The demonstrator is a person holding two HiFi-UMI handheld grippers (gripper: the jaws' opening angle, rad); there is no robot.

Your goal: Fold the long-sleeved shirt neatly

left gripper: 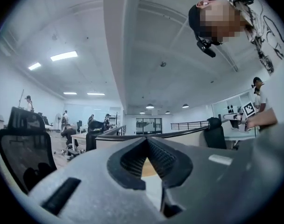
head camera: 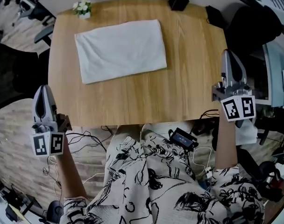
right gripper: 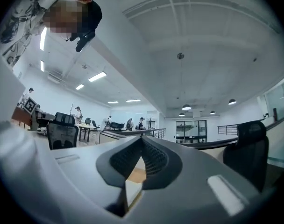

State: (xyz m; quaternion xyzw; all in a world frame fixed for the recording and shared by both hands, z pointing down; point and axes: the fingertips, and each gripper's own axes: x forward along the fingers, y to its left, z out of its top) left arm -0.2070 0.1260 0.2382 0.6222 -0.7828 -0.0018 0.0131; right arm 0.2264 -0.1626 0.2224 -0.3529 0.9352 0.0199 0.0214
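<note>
At the near side of the surface (head camera: 188, 87), both tongs are held clear of the cloth and pressed together on nothing: the left tongs (head camera: 42, 91) off the near-left corner, the right tongs (head camera: 228, 56) at the right edge. Farther in, the shirt (head camera: 121, 50) is laid folded, left of centre, its long axis running left to right, nearer the left tongs.

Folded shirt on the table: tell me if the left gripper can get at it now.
Probably yes: only bare table lies between the left gripper and the folded shirt.
</note>
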